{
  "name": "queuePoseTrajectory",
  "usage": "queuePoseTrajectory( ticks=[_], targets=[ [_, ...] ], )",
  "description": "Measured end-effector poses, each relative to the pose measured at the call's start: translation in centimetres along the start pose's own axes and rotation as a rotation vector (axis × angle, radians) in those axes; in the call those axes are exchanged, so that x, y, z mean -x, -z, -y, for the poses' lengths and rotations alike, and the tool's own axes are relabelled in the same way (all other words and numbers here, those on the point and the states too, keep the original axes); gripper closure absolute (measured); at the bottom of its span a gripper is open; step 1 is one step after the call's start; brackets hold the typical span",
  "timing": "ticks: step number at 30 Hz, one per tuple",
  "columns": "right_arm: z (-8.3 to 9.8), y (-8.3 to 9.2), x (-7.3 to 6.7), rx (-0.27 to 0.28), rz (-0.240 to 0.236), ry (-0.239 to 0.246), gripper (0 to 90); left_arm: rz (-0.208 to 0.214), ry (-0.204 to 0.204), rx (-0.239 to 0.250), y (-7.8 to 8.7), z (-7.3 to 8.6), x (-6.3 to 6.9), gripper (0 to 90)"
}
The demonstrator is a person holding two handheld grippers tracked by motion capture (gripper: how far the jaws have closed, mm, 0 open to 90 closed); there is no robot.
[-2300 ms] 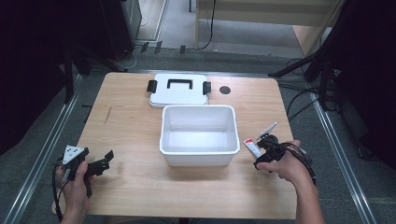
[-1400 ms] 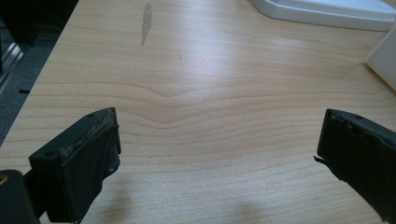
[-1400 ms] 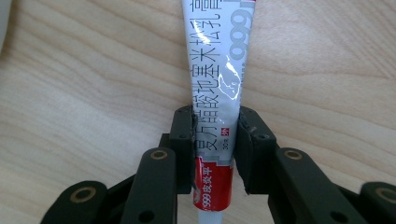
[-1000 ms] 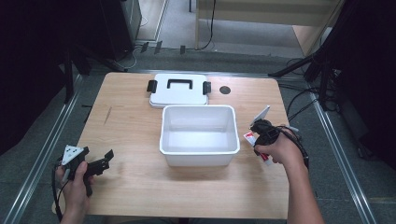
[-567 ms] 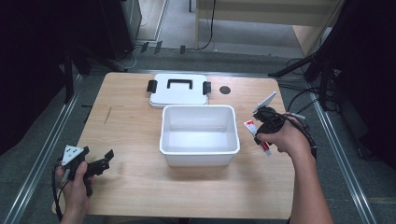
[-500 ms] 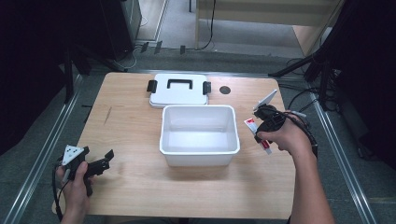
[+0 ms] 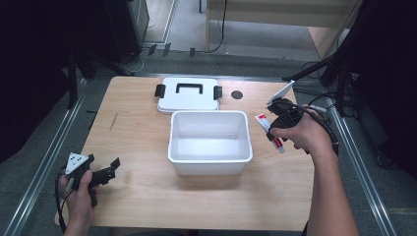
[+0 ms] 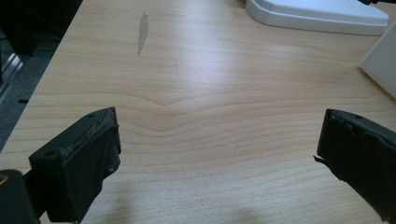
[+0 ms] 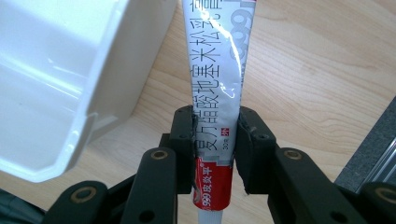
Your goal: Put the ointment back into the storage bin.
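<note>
My right gripper [image 7: 272, 129] [image 9: 215, 140] is shut on a white and red tube of ointment [image 7: 270, 131] [image 9: 215, 93], lifted above the table just right of the white plastic bin [image 7: 210, 141] [image 9: 60, 70]. Both pads press the tube near its red end. The bin stands open and looks empty in the middle of the table. Its white lid [image 7: 188, 94] [image 8: 322, 14] with black handle and clips lies flat behind it. My left gripper [image 7: 105, 172] [image 8: 217, 154] rests open near the table's front left corner, with bare wood between its fingers.
The wooden table [image 7: 137, 123] has a small round black hole [image 7: 237, 94] near its back right. Metal rails run along both sides of the table. Dark stands and cables crowd the floor at the right.
My right gripper has risen with the tube and drifted slightly back along the bin's right side. The left hand has kept still.
</note>
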State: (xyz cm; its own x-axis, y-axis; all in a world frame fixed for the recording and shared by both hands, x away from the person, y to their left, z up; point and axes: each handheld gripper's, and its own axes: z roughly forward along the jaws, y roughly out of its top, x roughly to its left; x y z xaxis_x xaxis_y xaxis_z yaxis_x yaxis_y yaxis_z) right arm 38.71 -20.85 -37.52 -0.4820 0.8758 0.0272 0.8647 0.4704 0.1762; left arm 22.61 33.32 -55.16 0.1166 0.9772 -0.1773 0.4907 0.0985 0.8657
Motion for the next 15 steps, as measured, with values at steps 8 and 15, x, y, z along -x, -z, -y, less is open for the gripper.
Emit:
queuePoseTrajectory(
  ticks=[8,15],
  targets=[
    [-1.0,1.3,-1.1,0.01,-0.001,0.017,71.5,0.005,0.003,0.001,0.0,0.0,0.0,0.3],
    [-2.2,1.7,-2.3,0.016,-0.01,0.039,71.5,0.011,0.003,0.002,-0.1,0.0,0.1,0.3]
  ],
)
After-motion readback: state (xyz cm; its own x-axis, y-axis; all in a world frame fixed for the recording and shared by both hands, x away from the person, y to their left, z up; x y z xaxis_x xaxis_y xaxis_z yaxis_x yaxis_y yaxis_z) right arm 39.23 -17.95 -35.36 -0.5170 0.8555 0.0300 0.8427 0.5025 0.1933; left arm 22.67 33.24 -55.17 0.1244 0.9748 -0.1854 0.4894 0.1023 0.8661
